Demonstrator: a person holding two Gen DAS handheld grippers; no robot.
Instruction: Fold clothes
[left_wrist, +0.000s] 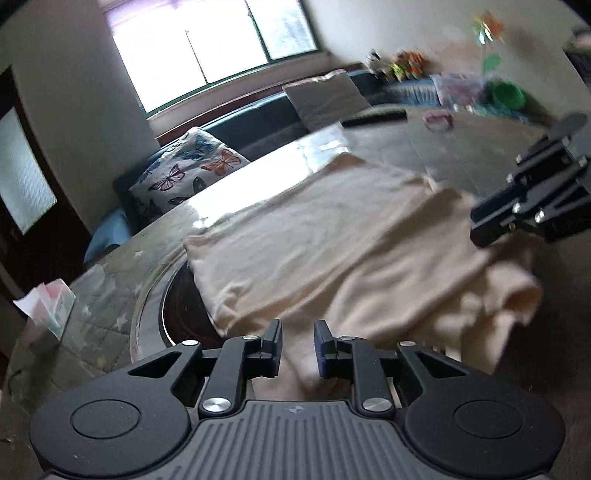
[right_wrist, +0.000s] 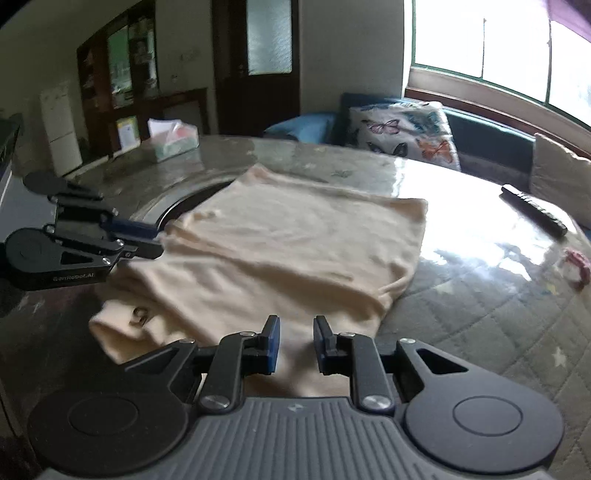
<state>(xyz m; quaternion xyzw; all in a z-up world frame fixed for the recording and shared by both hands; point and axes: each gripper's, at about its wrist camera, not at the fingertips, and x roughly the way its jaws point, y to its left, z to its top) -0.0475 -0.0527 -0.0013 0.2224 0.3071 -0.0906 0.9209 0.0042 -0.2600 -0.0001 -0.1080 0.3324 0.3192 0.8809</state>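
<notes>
- Two grippers hover at the near edge of a cream garment (left_wrist: 314, 236) lying partly folded on the table (left_wrist: 461, 147).
- Left gripper (left_wrist: 297, 345): jaws slightly apart, cloth between them, apparently unpinched.
- Right gripper (right_wrist: 296, 341): likewise.

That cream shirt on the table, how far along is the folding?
The shirt already lies partly folded, one layer over another. Both grippers, left and right, have cloth between slightly parted fingers at its near edge. The bunched end over the table edge still needs folding.

Cream garment (right_wrist: 295, 236), butterfly-print white cushion (right_wrist: 406, 129), grey star-quilted table cover (right_wrist: 498, 314), green bowl (left_wrist: 509, 96)
</notes>
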